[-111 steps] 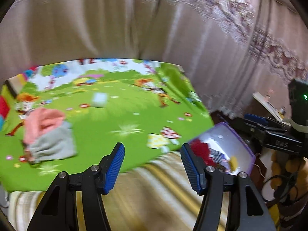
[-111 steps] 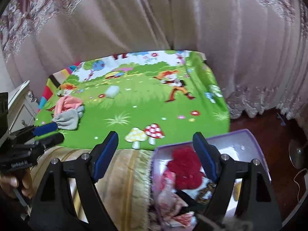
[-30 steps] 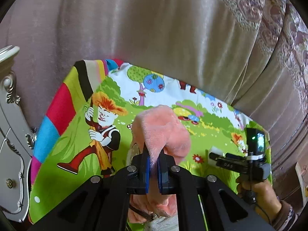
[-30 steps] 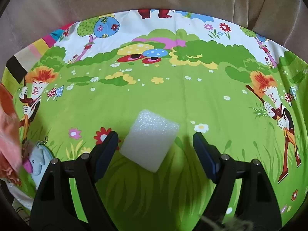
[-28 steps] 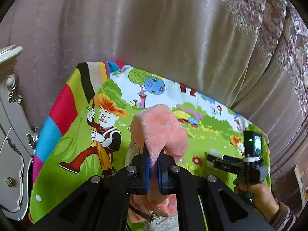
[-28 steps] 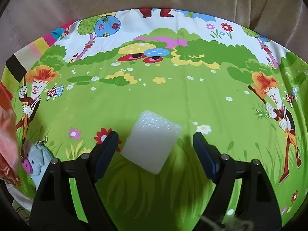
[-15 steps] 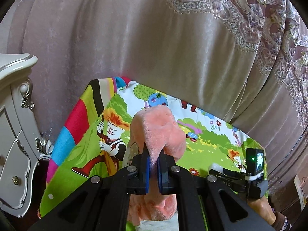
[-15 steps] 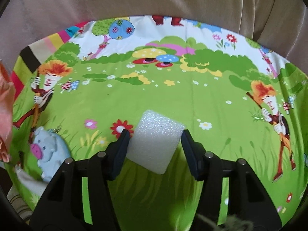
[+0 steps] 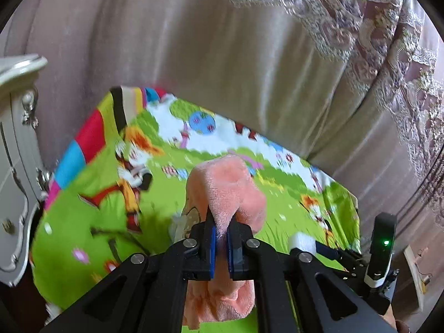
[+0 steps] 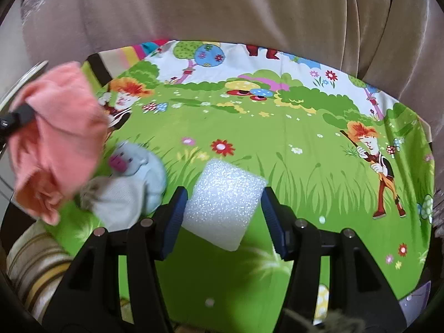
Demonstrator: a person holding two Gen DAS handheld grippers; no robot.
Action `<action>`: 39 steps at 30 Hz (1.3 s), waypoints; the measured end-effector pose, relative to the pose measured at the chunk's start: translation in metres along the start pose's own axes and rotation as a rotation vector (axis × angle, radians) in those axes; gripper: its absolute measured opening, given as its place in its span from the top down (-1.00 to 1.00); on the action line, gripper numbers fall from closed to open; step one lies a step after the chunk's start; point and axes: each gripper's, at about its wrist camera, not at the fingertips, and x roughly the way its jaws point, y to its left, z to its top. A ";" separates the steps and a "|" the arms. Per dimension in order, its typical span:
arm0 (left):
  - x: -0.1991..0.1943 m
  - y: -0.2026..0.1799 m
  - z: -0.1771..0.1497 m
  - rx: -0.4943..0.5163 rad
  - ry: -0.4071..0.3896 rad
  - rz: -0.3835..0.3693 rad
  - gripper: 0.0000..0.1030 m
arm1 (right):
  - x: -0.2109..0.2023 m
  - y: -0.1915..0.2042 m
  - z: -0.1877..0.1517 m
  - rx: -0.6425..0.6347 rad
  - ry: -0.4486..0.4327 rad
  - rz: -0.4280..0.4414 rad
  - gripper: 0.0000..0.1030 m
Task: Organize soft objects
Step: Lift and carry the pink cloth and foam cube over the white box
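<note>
My left gripper (image 9: 220, 245) is shut on a pink fleece cloth (image 9: 226, 188), which hangs lifted above the cartoon-print green mat (image 9: 105, 216). The same pink cloth (image 10: 55, 138) shows at the left of the right wrist view. My right gripper (image 10: 223, 216) is shut on a white foam block (image 10: 224, 205), both blue pads pressed on its sides, raised over the mat (image 10: 305, 166). In the left wrist view the foam block (image 9: 302, 242) appears small at the lower right, in the right gripper. A grey plush pig (image 10: 138, 177) lies on the mat under the pink cloth.
Beige curtains (image 9: 222, 55) hang behind the mat. A white carved cabinet (image 9: 16, 152) stands at the left. A striped blanket (image 10: 36, 263) covers the near edge. A corner of the purple bin (image 10: 416, 297) shows at the lower right.
My right gripper closed on the foam block and lifted it, drawing back. My left gripper pulled the pink cloth up and back, uncovering the plush pig.
</note>
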 end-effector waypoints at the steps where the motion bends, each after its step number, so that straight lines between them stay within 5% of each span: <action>1: 0.000 -0.002 -0.005 -0.007 0.011 -0.008 0.88 | -0.007 0.003 -0.004 -0.005 -0.005 -0.004 -0.15; 18: -0.049 -0.057 -0.049 0.001 0.031 -0.109 0.88 | -0.093 -0.002 -0.056 0.041 -0.068 0.005 -0.14; 39: -0.088 -0.193 -0.101 0.181 0.137 -0.348 0.88 | -0.213 -0.097 -0.136 0.226 -0.175 -0.104 -0.15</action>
